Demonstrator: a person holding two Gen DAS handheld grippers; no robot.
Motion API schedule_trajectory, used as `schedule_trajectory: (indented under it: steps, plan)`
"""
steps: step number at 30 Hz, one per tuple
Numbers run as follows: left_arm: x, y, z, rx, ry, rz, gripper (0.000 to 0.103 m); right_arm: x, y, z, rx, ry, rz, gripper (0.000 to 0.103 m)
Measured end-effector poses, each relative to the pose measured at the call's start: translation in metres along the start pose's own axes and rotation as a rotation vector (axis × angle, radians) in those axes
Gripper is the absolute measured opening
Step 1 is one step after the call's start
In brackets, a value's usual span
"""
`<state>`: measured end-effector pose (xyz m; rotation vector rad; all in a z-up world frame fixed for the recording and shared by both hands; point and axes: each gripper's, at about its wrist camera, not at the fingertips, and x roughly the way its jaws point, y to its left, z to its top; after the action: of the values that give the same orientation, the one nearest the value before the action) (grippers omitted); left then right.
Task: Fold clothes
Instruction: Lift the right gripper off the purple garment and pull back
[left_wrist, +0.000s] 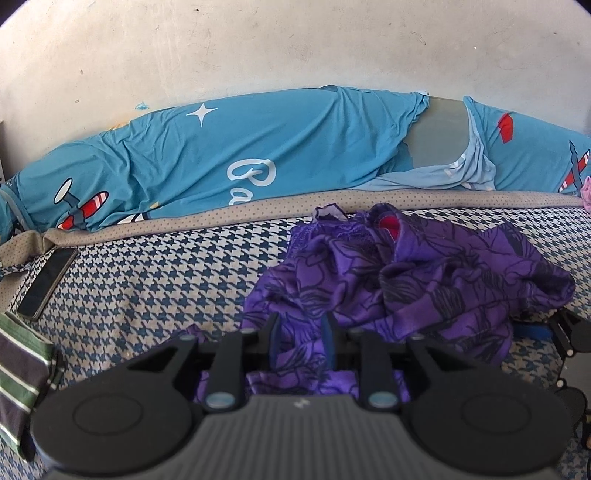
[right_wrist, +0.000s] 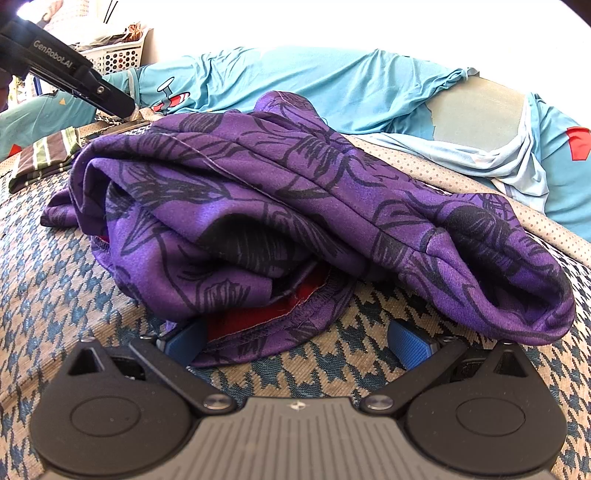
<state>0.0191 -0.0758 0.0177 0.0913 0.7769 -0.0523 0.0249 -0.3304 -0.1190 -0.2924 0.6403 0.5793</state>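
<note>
A crumpled purple dress (left_wrist: 399, 280) with black flower outlines and a bit of red lining lies in a heap on the bed (left_wrist: 147, 295), over its blue-and-cream houndstooth cover. The left gripper (left_wrist: 301, 341) has its fingers narrowed around a fold at the heap's near edge, pinching the cloth. The right gripper (right_wrist: 299, 341) is spread wide at another edge, with a hem lying between its blue pads (right_wrist: 410, 341). A phone (left_wrist: 46, 282) lies near a striped cloth (left_wrist: 22, 384), well left of the dress. Behind runs a long blue bolster (left_wrist: 221, 158).
</note>
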Motion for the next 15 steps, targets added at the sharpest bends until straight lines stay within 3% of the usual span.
schedule_trajectory:
  steps: [7,10,12,15]
  plan:
    - [0.002,0.008,-0.004,-0.002,-0.05,-0.061,0.052,-0.01,0.004,0.006,0.099,0.082,-0.056,0.103]
    - [0.015,0.014,-0.006,-0.055,-0.001,-0.094,0.059,-0.02,0.014,0.005,0.131,0.111,-0.126,0.103]
    - [0.022,0.024,-0.005,-0.112,0.02,-0.083,0.071,-0.031,0.019,0.008,0.124,0.137,-0.135,0.102]
    - [0.025,0.04,-0.001,-0.184,0.04,-0.077,0.072,-0.053,0.018,0.016,0.196,0.11,-0.157,0.099]
